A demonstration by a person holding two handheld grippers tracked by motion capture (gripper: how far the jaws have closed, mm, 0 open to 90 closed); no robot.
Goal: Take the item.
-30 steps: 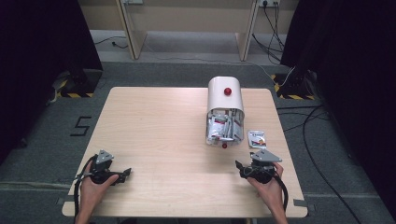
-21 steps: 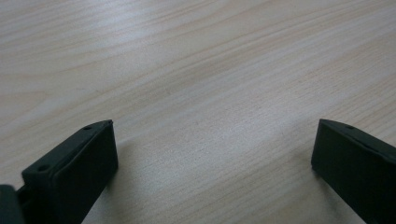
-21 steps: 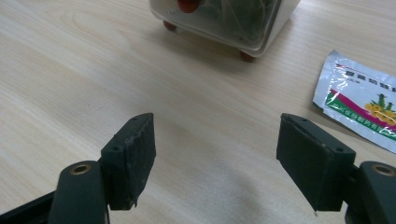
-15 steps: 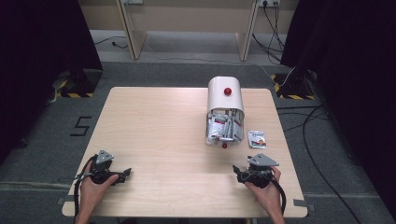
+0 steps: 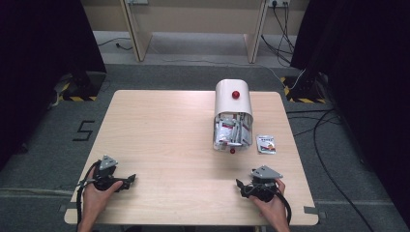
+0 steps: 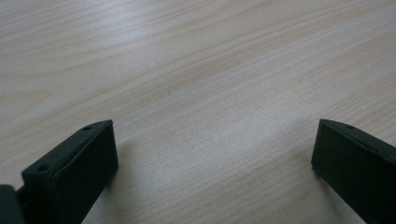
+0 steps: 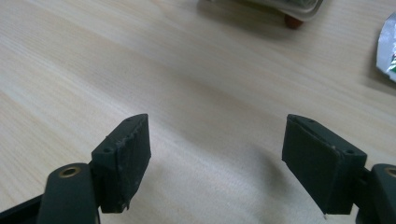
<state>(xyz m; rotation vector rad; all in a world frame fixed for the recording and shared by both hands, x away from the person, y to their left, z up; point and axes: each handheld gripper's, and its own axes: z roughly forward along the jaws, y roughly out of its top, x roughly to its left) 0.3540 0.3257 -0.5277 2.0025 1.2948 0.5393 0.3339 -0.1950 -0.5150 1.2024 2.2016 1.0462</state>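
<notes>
At the near edge of the pale wood surface (image 5: 164, 140), the left hand-held gripper (image 5: 126, 180) rests low in the person's left hand (image 5: 96, 193), its jaws pointing toward the middle and standing wide apart with nothing but bare wood grain between them, as the left gripper view confirms (image 6: 212, 154). Across from it, near the opposite corner of the same edge, the right hand-held gripper (image 5: 241, 186) sits in the right hand (image 5: 270, 205); its jaws have just been opening and now stand well apart with nothing between them, the right gripper view (image 7: 217, 158) showing only wood grain in the gap. Farther out, beyond the right hand-held gripper and well apart from it, a single small sachet (image 5: 266, 143) lies flat on the surface, its silvery edge showing at the right border of the right gripper view (image 7: 387, 46). Just beside the sachet, toward the middle, lies a white container (image 5: 233, 104) tipped on its side with a red knob (image 5: 235, 94) on top and its open mouth facing the person; packets (image 5: 229, 131) fill that mouth, and a small red ball (image 5: 232, 151) rests on the surface at its lip. Beyond the surface is grey floor (image 5: 193, 77) with cables.
</notes>
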